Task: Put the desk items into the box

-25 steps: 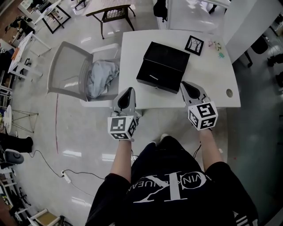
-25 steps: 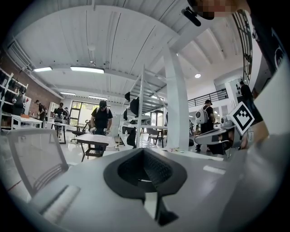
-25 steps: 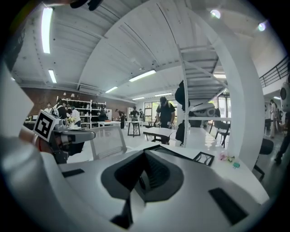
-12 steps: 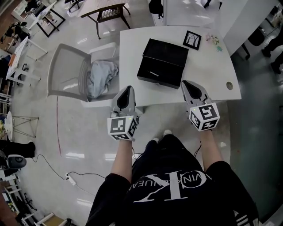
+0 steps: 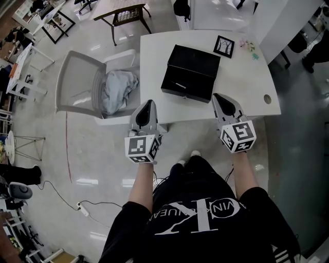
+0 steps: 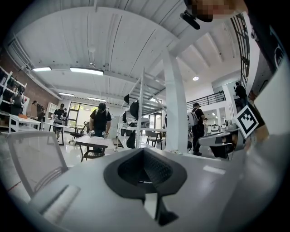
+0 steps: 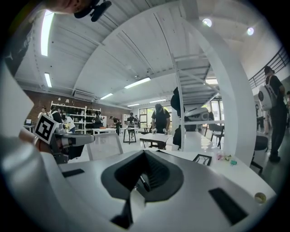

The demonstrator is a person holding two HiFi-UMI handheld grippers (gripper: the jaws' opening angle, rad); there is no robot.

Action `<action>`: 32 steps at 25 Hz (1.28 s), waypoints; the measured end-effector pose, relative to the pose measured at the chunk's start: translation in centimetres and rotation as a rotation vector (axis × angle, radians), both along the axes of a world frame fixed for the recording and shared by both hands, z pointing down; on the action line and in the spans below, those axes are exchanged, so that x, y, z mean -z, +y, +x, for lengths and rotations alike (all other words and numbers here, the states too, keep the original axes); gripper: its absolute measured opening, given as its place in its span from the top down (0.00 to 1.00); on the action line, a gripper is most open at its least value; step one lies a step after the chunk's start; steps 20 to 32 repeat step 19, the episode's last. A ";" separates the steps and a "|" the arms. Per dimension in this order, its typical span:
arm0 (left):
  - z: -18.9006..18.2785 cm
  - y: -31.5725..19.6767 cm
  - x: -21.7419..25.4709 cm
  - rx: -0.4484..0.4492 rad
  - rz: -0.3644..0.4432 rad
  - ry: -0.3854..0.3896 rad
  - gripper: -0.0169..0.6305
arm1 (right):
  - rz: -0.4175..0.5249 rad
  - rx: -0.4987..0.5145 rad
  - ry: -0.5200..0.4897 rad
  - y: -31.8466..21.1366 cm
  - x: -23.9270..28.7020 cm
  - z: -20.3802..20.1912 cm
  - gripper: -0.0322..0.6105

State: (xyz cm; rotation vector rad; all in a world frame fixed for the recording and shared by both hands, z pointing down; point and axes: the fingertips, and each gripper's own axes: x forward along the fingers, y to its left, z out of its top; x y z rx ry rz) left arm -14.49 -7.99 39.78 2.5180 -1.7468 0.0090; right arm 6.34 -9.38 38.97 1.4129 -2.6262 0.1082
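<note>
A black box (image 5: 190, 72) sits in the middle of the white desk (image 5: 154, 56), with a thin light item on its near part. Behind it lie a small black picture frame (image 5: 224, 46) and a few tiny coloured items (image 5: 251, 50); the frame (image 7: 202, 159) and these items (image 7: 225, 157) also show in the right gripper view. My left gripper (image 5: 148, 105) hovers shut at the desk's front edge, left of the box. My right gripper (image 5: 219, 98) is shut too, just off the box's near right corner. Neither holds anything. Each gripper view looks level across the desk past shut jaws, left gripper (image 6: 144, 153), right gripper (image 7: 144, 155).
A grey mesh chair (image 5: 79, 82) with a pale cloth (image 5: 118, 90) on its seat stands left of the desk. There is a round cable hole (image 5: 266, 98) near the desk's right front corner. A wooden chair (image 5: 128, 15) stands behind. People stand at tables farther back (image 6: 100, 124).
The head view has shifted a little, so the desk sits slightly higher in the picture. Both grippers stay shut and nearly where they were.
</note>
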 end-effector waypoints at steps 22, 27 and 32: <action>-1.0 0.6 0.3 -0.006 0.011 0.012 0.96 | 0.024 -0.009 -0.040 0.9 0.3 -1.0 0.93; -1.0 0.6 0.3 -0.006 0.011 0.012 0.96 | 0.024 -0.009 -0.040 0.9 0.3 -1.0 0.93; -1.0 0.6 0.3 -0.006 0.011 0.012 0.96 | 0.024 -0.009 -0.040 0.9 0.3 -1.0 0.93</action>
